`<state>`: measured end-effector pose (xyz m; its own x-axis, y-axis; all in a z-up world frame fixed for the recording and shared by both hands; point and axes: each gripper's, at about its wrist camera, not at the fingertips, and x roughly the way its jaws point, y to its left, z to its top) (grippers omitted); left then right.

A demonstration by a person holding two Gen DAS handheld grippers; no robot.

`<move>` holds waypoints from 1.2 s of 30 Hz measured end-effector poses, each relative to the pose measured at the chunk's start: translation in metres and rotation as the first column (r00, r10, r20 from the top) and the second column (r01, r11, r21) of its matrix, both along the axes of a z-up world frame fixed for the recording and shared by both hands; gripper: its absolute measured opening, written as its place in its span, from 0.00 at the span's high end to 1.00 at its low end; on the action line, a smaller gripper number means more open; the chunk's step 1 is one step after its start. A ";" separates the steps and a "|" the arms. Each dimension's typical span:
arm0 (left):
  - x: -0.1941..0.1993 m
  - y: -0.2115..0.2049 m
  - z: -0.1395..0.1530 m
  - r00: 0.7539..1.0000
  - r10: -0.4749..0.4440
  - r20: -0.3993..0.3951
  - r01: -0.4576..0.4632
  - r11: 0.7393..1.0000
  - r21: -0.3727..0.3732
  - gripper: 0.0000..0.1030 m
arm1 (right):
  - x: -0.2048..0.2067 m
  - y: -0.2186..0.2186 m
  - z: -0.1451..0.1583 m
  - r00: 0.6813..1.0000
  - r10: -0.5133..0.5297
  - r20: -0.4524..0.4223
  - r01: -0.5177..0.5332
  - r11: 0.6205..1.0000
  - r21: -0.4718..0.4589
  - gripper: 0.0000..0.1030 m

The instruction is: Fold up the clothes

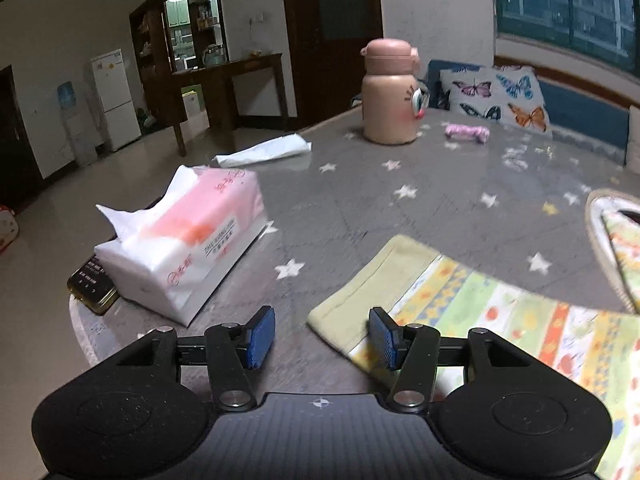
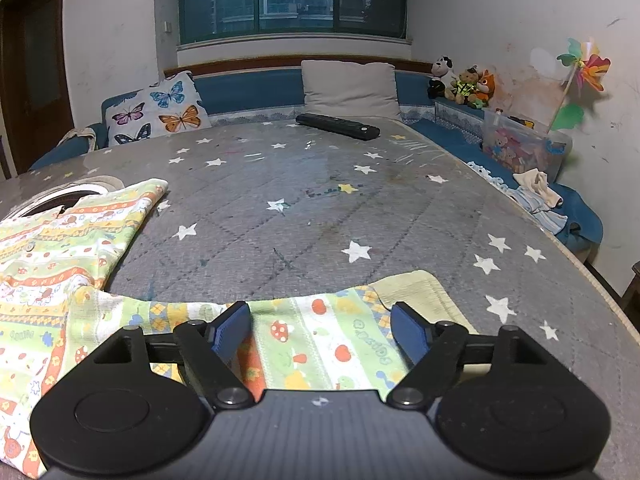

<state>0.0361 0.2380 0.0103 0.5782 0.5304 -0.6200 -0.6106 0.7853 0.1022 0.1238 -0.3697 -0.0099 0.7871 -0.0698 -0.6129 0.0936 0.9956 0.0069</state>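
A child's patterned garment point(image 1: 500, 312) in yellow, green and orange stripes lies spread on the grey star-print table point(image 1: 380, 208). In the left wrist view my left gripper point(image 1: 322, 336) is open, its right pad over the pale yellow cuff point(image 1: 360, 300) of one sleeve. In the right wrist view my right gripper point(image 2: 320, 330) is open and hovers over the other sleeve point(image 2: 320, 336), whose yellow cuff point(image 2: 416, 290) lies just beyond the right finger. The garment's body point(image 2: 52, 240) and collar lie to the left.
A tissue pack point(image 1: 180, 240) and a phone point(image 1: 92, 284) lie at the table's left edge. A pink bottle point(image 1: 390, 92), a folded white cloth point(image 1: 264, 150) and a small pink item point(image 1: 468, 133) are farther back. A black remote point(image 2: 338, 126) lies at the far side.
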 end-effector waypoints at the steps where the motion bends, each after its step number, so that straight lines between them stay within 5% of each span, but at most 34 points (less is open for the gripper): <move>1: 0.000 -0.001 0.000 1.000 -0.002 0.000 0.002 1.000 0.003 0.46 | 0.001 0.000 0.000 1.000 0.000 -0.001 0.000 1.000 0.000 0.22; 11: 0.024 -0.050 0.002 0.979 -0.201 -0.025 0.202 0.977 0.073 0.46 | 0.013 -0.003 0.000 1.000 0.016 -0.015 -0.016 1.000 -0.003 0.20; 25: 0.024 -0.059 0.010 0.969 -0.245 -0.035 0.247 0.965 0.084 0.46 | 0.000 0.013 0.018 0.996 0.089 -0.007 -0.089 0.995 -0.036 0.22; 30: 0.018 -0.097 0.021 0.921 -0.390 0.007 0.390 0.920 0.029 0.46 | -0.024 0.044 0.039 0.971 0.238 0.019 -0.237 0.971 -0.018 0.27; 36: 0.016 -0.154 0.023 0.828 -0.560 0.041 0.560 0.828 -0.007 0.47 | -0.049 0.093 0.055 0.902 0.431 0.031 -0.432 0.902 0.008 0.40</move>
